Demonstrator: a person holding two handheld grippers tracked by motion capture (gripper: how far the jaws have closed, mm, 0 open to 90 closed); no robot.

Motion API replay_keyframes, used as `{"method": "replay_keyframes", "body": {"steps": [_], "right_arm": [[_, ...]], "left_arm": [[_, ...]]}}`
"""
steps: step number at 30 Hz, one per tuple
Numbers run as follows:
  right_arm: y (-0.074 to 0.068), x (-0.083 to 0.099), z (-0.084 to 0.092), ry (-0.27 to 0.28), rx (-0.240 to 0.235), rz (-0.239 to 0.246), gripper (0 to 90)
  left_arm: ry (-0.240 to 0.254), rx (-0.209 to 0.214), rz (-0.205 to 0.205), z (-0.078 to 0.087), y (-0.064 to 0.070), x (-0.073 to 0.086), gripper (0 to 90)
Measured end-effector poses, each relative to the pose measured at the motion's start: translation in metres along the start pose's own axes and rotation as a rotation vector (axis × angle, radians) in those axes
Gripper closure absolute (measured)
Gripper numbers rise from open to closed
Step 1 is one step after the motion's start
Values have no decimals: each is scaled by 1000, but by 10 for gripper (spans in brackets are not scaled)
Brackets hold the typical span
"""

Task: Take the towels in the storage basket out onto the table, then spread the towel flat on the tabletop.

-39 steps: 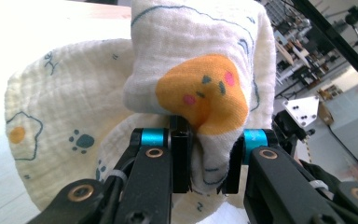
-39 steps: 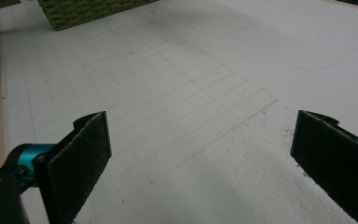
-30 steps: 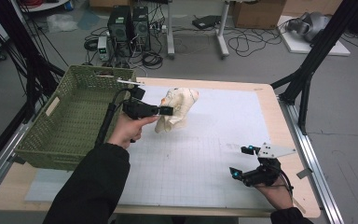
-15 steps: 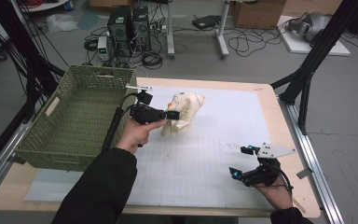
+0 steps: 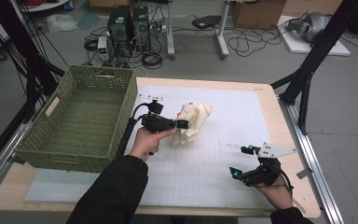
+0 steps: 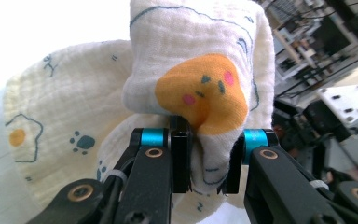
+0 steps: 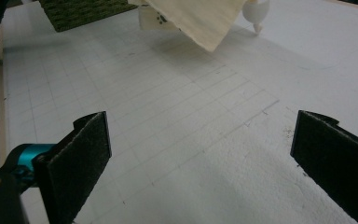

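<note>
My left tongs [image 5: 182, 124] pinch a fold of the cloth [image 5: 193, 121], pads pressing the fabric from both sides. In the left gripper view the left tongs [image 6: 205, 161] clamp just under an orange egg-yolk face print; the cloth [image 6: 121, 93] is cream with paw prints and fried-egg outlines. The cloth sits bunched near the middle of the table [image 5: 261, 91], on the white grid mat [image 5: 205, 172], its lower end touching the mat and its upper part lifted at my tongs. The green basket [image 5: 74, 116] stands left of my left hand [image 5: 144, 142], just beside it, apart from the cloth.

My right tongs [image 5: 243, 161] rest low near the table's right front, well apart from the cloth, jaws wide with nothing between them. In the right gripper view the right tongs [image 7: 200, 144] frame bare mat, with the cloth [image 7: 200, 21] hanging at the top edge and a corner of the basket [image 7: 84, 11] at top left.
</note>
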State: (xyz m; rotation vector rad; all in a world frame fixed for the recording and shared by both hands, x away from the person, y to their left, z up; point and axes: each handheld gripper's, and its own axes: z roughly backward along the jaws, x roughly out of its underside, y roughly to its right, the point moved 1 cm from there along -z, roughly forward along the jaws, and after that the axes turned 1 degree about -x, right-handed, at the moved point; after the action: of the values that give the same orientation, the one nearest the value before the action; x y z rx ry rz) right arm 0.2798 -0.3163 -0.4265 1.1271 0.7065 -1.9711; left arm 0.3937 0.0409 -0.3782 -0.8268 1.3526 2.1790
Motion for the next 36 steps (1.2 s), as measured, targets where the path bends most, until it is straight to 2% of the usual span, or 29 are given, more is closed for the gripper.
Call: {"method": "replay_keyframes", "body": {"steps": [3, 5, 10, 18, 21, 25, 28, 31, 33, 36], "right_arm": [[0, 0, 0, 5, -3, -1, 40], [0, -1, 0, 15, -3, -9, 40], [2, -1, -1, 16, -4, -21, 40], [2, -1, -2, 17, -3, -14, 40], [2, -1, -2, 18, -5, -17, 40], [1, -2, -4, 8, -8, -22, 40], [0, -2, -6, 1, -9, -21, 40], [1, -2, -8, -8, -7, -19, 42], [2, -3, -13, -26, -5, -26, 50], [3, -5, -17, -36, -7, -29, 55]], "left_arm": [[6, 11, 3, -5, 2, 1, 787], [-1, 0, -5, -10, 2, 3, 784], [-4, 5, 8, -21, 0, 6, 783], [-14, -28, 19, -36, -8, 11, 760], [-10, -55, 18, -39, -11, 10, 690], [-30, -72, -10, -40, -11, 11, 560], [-35, -93, -21, -40, -11, 11, 519], [-47, -118, -50, -37, -10, 11, 494], [-44, -117, -69, -34, -9, 11, 458], [-24, -107, -71, -31, -7, 9, 455]]}}
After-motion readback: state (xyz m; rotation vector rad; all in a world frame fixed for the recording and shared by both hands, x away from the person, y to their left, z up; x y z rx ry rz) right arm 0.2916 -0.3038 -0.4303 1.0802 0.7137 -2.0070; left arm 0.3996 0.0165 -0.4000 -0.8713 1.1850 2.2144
